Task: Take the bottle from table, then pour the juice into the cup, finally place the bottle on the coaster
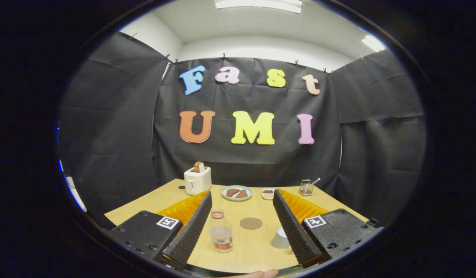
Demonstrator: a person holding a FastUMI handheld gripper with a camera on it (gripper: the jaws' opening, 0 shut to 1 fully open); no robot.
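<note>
A small clear bottle (221, 231) with a red band at its neck and a red label stands upright on the wooden table (257, 251), with pale juice in its lower half. It sits between my fingers, close to the left one, untouched. A round brown coaster (251, 223) lies flat just beyond it, toward the middle. A grey cup (280, 237) stands by the right finger, partly hidden behind it. My gripper (242, 197) is open wide, holding nothing.
Along the table's far side stand a white toaster (197, 180) with a slice in it, a plate (236, 192) of dark food, a small dish (267, 194) and a wire holder (307, 187). A fingertip (257, 273) shows at the table's near edge.
</note>
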